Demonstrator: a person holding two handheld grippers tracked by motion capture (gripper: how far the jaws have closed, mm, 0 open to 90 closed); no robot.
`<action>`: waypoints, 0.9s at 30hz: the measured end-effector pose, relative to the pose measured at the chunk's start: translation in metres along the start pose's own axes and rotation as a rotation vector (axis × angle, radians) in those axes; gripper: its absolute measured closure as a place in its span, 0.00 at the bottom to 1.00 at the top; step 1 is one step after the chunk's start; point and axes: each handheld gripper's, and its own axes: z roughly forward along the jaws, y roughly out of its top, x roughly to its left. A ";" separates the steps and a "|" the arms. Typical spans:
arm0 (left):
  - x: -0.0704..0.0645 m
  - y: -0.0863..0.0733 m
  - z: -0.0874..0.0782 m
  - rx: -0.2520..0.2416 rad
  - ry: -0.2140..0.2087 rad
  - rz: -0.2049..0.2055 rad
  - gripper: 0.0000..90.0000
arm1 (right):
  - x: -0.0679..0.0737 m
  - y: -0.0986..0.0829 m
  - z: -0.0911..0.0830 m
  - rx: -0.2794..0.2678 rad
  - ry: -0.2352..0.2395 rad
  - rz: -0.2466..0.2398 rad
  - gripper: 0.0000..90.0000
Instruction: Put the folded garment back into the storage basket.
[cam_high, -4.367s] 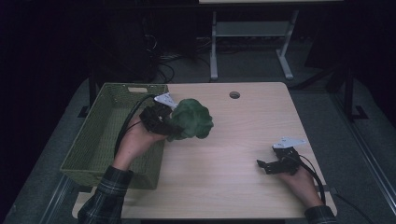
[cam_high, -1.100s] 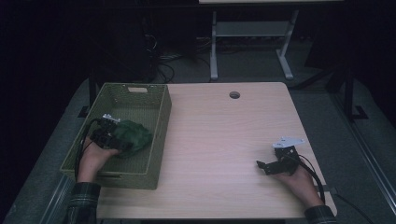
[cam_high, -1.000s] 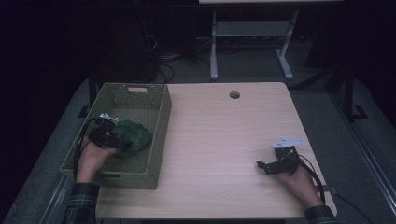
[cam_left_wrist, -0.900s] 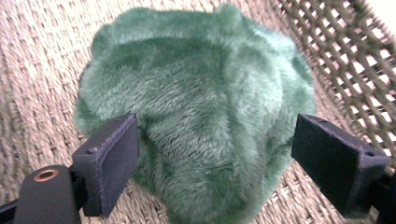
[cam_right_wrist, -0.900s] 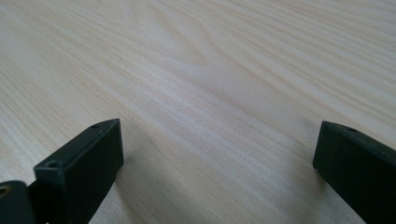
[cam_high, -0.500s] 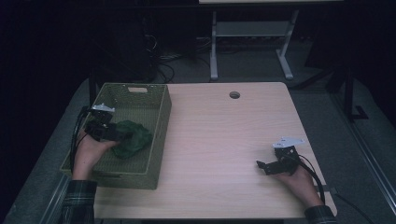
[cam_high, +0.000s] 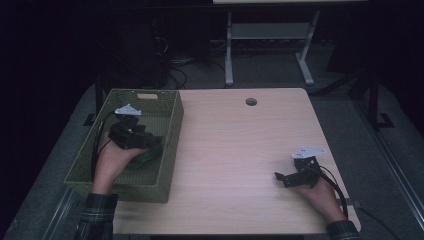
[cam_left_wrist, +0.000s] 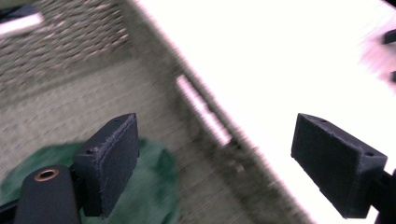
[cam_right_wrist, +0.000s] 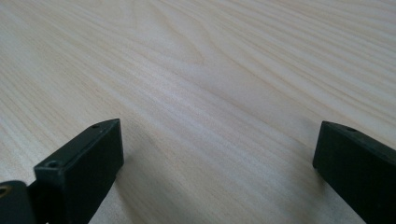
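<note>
**Both jaws apart, green cloth down in the basket**

My left gripper (cam_left_wrist: 219, 172) has its jaws spread wide with nothing between them. Just under the left-hand jaw in my left gripper view lies the green cloth (cam_left_wrist: 144, 196), bunched in a soft heap on the woven floor of the basket (cam_left_wrist: 70, 60). The cloth is below and beside that jaw; I cannot tell whether the pad brushes it. Past the other jaw runs the basket's side wall, and beyond it the bright tabletop. That view is blurred.

From the high view, my left gripper (cam_high: 150, 141) sits over the middle of the basket (cam_high: 172, 125), toward the wall nearest the table's centre, and the cloth (cam_high: 147, 156) peeks out dark green just beneath it, inside the basket. The basket stands on the left part of the table (cam_high: 240, 145), partly past its edge.

My right gripper (cam_right_wrist: 217, 154) also has its jaws wide apart, holding nothing, low over bare pale wood. In the high view it (cam_high: 281, 178) rests near the table's front right corner, well apart from the basket, pointing toward it.
</note>
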 end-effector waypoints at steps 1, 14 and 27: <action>-0.004 0.002 0.001 -0.009 -0.011 0.004 0.16 | 0.000 0.000 0.000 0.000 0.000 0.000 0.02; -0.061 0.021 0.029 -0.035 -0.113 0.094 0.17 | 0.000 0.000 0.000 0.000 0.000 0.000 0.02; -0.120 0.010 0.074 -0.021 -0.178 0.203 0.17 | 0.000 0.000 0.000 0.000 0.000 0.000 0.02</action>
